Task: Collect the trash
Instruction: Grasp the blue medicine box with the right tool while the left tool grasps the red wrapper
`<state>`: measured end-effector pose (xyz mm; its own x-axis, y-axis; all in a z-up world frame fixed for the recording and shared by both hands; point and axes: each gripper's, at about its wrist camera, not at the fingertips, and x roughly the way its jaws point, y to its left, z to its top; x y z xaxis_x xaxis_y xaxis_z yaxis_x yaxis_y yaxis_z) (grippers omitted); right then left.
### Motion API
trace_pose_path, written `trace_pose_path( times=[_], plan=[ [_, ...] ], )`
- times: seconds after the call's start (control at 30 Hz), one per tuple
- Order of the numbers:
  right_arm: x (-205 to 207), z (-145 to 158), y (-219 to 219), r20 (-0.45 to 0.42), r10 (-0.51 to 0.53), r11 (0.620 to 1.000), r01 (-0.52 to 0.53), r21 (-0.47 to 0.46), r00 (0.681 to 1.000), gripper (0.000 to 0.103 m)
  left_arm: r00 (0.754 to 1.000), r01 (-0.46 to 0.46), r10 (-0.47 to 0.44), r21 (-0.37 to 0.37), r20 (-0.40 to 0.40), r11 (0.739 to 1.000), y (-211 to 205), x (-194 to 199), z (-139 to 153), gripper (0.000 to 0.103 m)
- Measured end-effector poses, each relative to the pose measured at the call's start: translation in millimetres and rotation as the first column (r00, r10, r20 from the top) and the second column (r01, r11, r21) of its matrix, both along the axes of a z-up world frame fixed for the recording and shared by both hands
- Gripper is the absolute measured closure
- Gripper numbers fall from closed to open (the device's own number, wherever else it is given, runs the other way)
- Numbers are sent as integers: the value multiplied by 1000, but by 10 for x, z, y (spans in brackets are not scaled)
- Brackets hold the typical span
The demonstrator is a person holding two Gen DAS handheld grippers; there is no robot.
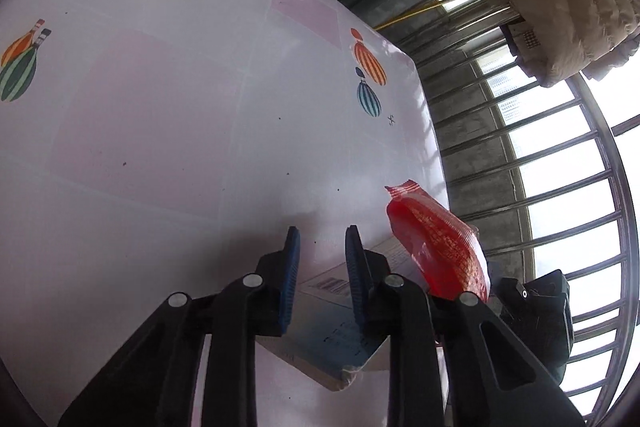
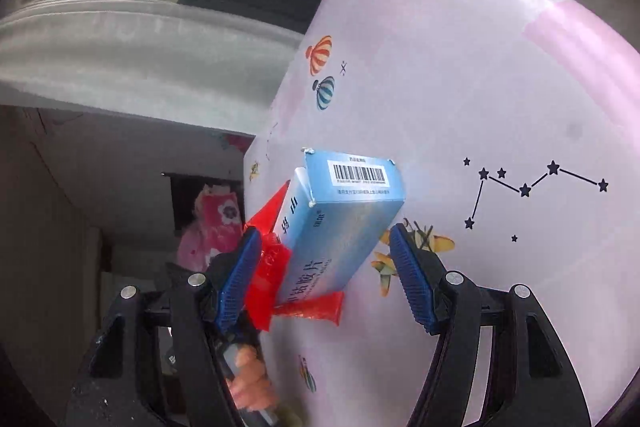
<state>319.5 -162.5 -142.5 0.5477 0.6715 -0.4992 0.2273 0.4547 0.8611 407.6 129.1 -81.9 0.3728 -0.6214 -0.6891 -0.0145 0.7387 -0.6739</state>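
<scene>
The left gripper (image 1: 324,263) has its blue pads (image 1: 294,267) close together with a narrow gap between them. Nothing sits in that gap, and through it shows the barcode end of a light blue box (image 1: 340,331) lying past the fingers. The right gripper (image 2: 320,275) stands wide, with the blue box (image 2: 344,219) tilted between its jaws. A red wrapper (image 2: 268,271) is crumpled against the left-hand pad. The other pad is just beside the box's lower edge (whether it actually presses there I cannot tell, so the grip is uncertain). Box and wrapper are together near the edge of the table (image 2: 500,99), a white and pink top printed with striped balloons and star patterns. Only the left wrist view shows the wrapper's (image 1: 436,247) broad ribbed face, beside a black gripper part at the right. It also takes in a barred window (image 1: 560,187) and a pale puffy jacket (image 1: 560,7). Only the right wrist view shows the box's printed side and slightly lifted end flap, though what is inside stays hidden. It also shows a hand (image 2: 248,383) low down behind the left finger.
</scene>
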Motion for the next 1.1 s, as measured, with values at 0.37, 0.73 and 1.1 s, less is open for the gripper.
trace_pose_path(
  times=[0.37,0.73,1.1],
  plan=[
    [-681,-83,62,-25,74,985,-70,157,997,64,988,156,-155,-143,20,977,-369,-1095,139,90],
    [-2107,-143,-12,-103,179,950,-144,278,978,71,971,237,-228,-210,66,949,-341,-2777,222,90],
    [-2339,140,-553,-57,40,995,-45,-86,998,62,925,192,-195,42,327,980,61,-3608,428,87]
  ],
)
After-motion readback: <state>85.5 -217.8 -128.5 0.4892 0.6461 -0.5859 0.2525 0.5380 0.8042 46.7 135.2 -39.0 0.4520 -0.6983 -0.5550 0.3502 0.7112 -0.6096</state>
